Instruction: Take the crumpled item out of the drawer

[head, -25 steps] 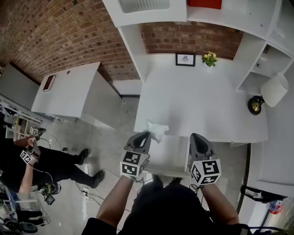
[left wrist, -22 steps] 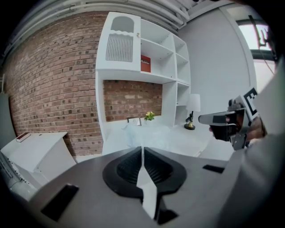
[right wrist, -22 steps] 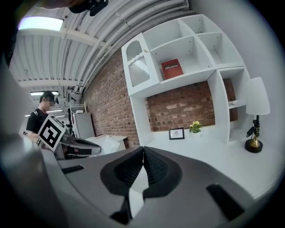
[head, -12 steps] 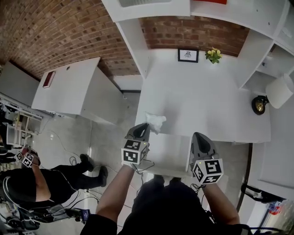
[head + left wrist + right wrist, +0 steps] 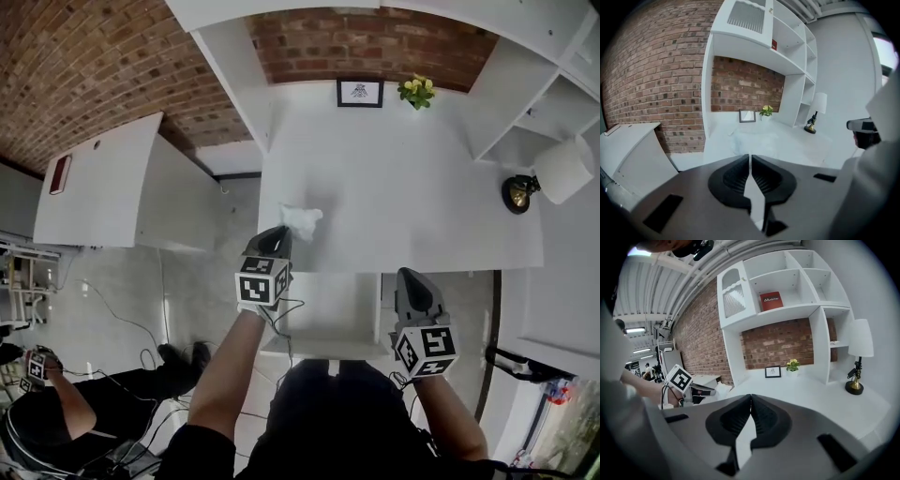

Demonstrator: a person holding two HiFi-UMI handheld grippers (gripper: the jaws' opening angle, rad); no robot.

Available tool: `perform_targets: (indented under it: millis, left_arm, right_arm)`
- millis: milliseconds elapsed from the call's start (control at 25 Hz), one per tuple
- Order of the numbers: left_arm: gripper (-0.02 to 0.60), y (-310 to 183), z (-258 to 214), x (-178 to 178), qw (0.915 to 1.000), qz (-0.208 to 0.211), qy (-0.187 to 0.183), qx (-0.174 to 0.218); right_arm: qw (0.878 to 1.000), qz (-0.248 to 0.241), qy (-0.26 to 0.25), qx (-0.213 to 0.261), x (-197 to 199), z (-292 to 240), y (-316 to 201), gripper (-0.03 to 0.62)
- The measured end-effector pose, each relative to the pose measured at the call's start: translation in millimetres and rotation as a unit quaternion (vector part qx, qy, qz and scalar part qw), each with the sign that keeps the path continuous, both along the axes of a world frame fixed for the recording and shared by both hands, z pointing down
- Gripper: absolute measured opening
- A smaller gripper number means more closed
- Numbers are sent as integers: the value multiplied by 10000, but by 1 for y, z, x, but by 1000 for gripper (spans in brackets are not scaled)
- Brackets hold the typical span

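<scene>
Crumpled item [image 5: 300, 220]: white wad, out of the open drawer [image 5: 323, 348], pinched in the closed tips of the left gripper [image 5: 278, 232] over the near-left corner of the desk [image 5: 412, 187]. Removal judged done, with only set-down possibly left. No clear long axis, bulk projecting far-right from the tips. Right gripper [image 5: 411, 275]: fingers together, empty, at the drawer's right side.

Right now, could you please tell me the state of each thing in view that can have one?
Drawer: open, pulled out from under the desk.
Left gripper: shut on the crumpled tissue.
Crumpled tissue: out of the drawer, held over the desk's front left corner.
Right gripper: shut, empty, right of the drawer.
Picture frame: upright at the desk's back.
</scene>
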State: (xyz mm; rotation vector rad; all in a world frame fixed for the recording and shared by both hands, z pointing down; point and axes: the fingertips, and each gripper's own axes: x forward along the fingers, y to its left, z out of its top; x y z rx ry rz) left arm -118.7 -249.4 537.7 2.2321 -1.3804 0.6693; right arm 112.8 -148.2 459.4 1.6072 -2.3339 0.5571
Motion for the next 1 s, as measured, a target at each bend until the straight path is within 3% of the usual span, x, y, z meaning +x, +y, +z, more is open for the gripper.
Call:
perform_targets:
  millis: [560,800,1000]
  left_arm:
    - [23,-49,93,-4,9949,369,-359,-863]
    - [23,-59,113,-7,9928,411,-606,-947]
    - [26,-61,115,-5,9944,432,-676,-690]
  right_arm:
    - [9976,510,219,-408,4,28,6,2]
    - [9960,692,270,-494,13,35,13,2]
    - [9959,693,260,-520,13,42,17,2]
